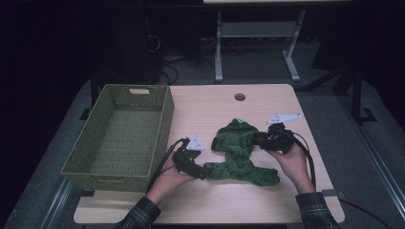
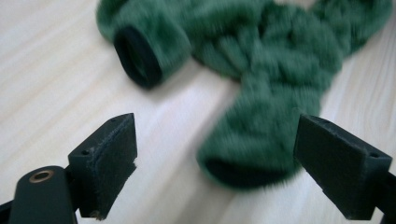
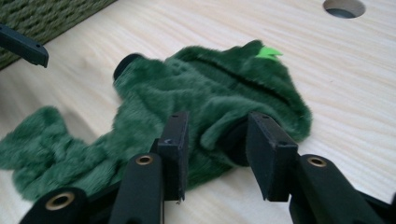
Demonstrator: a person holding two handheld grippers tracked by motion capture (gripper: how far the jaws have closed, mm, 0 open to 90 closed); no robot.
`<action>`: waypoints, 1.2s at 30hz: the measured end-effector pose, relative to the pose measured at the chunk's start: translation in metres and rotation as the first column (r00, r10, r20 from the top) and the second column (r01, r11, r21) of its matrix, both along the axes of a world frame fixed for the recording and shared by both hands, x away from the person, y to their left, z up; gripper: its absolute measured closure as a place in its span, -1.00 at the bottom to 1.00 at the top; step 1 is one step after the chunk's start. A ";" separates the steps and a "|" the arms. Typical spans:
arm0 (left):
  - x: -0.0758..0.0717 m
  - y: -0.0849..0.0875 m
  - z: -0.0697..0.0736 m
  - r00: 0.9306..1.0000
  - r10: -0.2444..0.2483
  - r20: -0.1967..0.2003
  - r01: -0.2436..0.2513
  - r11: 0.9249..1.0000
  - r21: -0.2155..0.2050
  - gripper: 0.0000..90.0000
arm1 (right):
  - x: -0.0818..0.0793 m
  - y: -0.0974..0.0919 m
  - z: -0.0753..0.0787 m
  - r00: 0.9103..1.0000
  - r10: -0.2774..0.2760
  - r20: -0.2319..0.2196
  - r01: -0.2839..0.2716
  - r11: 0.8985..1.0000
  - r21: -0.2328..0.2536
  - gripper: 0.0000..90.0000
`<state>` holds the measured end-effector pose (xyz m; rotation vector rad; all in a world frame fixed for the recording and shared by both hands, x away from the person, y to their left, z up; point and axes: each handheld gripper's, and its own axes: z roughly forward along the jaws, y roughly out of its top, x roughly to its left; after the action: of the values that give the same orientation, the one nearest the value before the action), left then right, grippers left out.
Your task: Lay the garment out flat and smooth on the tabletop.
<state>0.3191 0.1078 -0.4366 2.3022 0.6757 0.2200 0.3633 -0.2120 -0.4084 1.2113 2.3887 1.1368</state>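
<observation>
A dark green fuzzy garment point(image 1: 239, 152) lies crumpled in the middle of the wooden table, with a light green tag point(image 3: 268, 52) at its hooded end. My left gripper point(image 1: 204, 172) sits at its near left end. In the left gripper view it point(image 2: 215, 126) is open wide, and a cuffed sleeve end point(image 2: 252, 154) lies between the jaws without touching them. A second cuff point(image 2: 140, 56) lies farther off. My right gripper point(image 1: 257, 138) comes in from the right. In its own view it point(image 3: 219, 135) is shut on a bunched sleeve of the garment point(image 3: 210, 88).
A woven green basket point(image 1: 114, 179) stands empty on the table's left side, and its wall point(image 3: 46, 18) is in the right gripper view. A round cable hole point(image 1: 239, 97) is in the tabletop at the back. Bare wood lies to the right and in front.
</observation>
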 end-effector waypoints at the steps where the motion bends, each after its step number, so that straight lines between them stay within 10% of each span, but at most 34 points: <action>1: -0.003 0.003 -0.003 1.000 0.010 -0.001 -0.010 1.000 -0.003 -0.71 | -0.003 0.001 0.001 1.000 0.003 -0.001 -0.003 1.000 0.006 0.30; 21: -0.050 0.012 -0.034 1.000 -0.005 0.011 0.005 0.999 0.049 -0.72 | -0.046 0.055 0.003 0.988 0.152 0.013 -0.152 0.988 0.024 0.33; 26: -0.056 0.018 -0.041 0.998 -0.013 0.056 0.014 1.000 -0.021 -0.72 | -0.052 0.075 0.000 0.977 0.213 0.010 -0.213 0.977 0.017 0.40; 36: -0.056 0.020 -0.041 0.998 -0.029 0.052 0.031 0.999 -0.028 -0.71 | -0.064 0.125 -0.009 0.943 0.334 0.008 -0.334 0.943 -0.017 0.61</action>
<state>0.2630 0.1279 -0.4776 2.2695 0.6138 0.2532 0.2995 -0.0868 -0.4177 0.8086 2.6583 1.2070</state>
